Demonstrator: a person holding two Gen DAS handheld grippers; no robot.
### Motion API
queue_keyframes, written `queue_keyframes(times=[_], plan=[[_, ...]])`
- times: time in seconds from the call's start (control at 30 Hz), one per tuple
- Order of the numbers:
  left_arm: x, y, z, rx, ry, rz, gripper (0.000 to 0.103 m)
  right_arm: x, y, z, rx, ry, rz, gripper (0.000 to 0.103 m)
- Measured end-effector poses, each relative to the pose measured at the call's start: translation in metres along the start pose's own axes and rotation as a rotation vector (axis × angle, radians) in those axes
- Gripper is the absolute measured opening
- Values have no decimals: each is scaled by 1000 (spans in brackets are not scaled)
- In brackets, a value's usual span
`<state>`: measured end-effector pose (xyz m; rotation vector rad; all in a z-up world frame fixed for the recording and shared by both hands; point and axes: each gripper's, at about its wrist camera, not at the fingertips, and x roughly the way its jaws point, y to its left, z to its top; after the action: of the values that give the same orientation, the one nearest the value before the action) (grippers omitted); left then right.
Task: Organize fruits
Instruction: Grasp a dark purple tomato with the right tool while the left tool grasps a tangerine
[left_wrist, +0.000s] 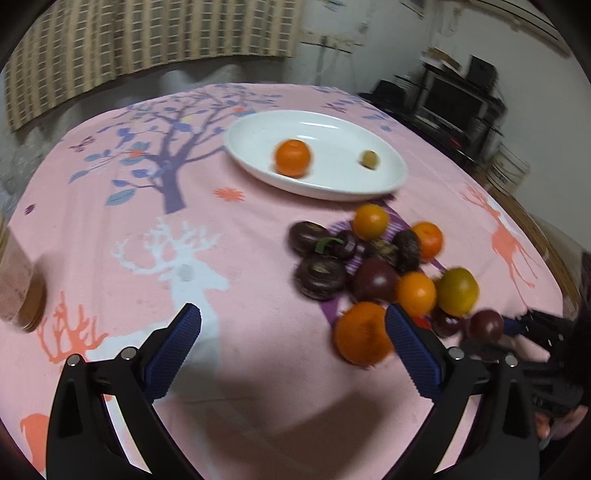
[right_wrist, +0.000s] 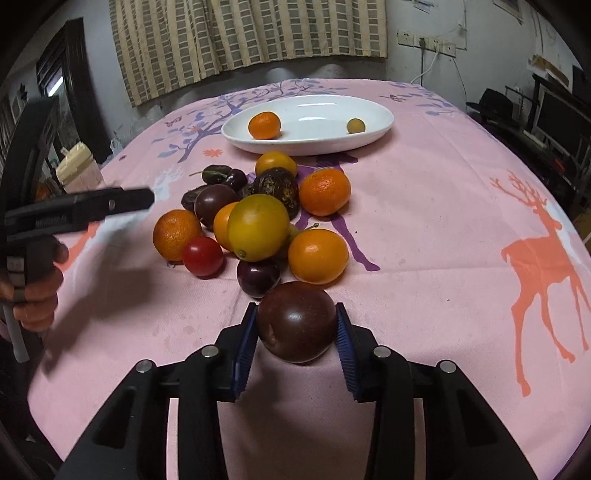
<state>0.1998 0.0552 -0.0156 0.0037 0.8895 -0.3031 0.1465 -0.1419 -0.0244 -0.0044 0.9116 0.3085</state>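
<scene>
At the far left edge of the left wrist view we see a blurred cylindrical jar with a tan lid (left_wrist: 20, 291) lying on the pink cloth-covered surface printed with trees and deer (left_wrist: 122, 229). Our left tool (left_wrist: 293, 321) hangs above the cloth with its blue ribbed pads spread wide and nothing between them; a round orange mandarin (left_wrist: 362, 334) sits just beside its right pad. Further back rests the white oval ceramic dish (left_wrist: 255, 133), holding one small orange mandarin (left_wrist: 292, 157) on its left side and a small olive-yellow round fruit (left_wrist: 369, 159) on its right. Between the dish and us lies the loose pile of orange, yellow-green and dark purple fruits (right_wrist: 258, 214), with a small red tomato (right_wrist: 203, 256) at its near left. Our right tool (right_wrist: 296, 325) pinches a dark purple round plum (right_wrist: 297, 321) between its pads, just in front of the pile and slightly above the cloth.
</scene>
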Motion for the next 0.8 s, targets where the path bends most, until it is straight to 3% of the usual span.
queue_keyframes(times=[0.03,0.1,0.13,0.23,0.5,0.67,0.8], plan=[[0,-7,-2,34,3,-18,98,0,-1,0,7,-2,-1,41],[2,-22,-7,121,8,-37,88,0,-1,0,7,-1,0,41],[4,-27,-9,154,16,-45,76,0,-1,0,5,-1,1,41],[9,-35,-14,201,42,-75,57,-1,-1,0,8,-1,6,41],[17,-37,-19,242,55,-80,54,0,-2,1,12,2,19,41],[21,-47,-21,301,29,-37,53,1,-3,2,21,4,34,41],[23,-45,-19,283,33,-59,48,1,-4,1,24,4,41,41]])
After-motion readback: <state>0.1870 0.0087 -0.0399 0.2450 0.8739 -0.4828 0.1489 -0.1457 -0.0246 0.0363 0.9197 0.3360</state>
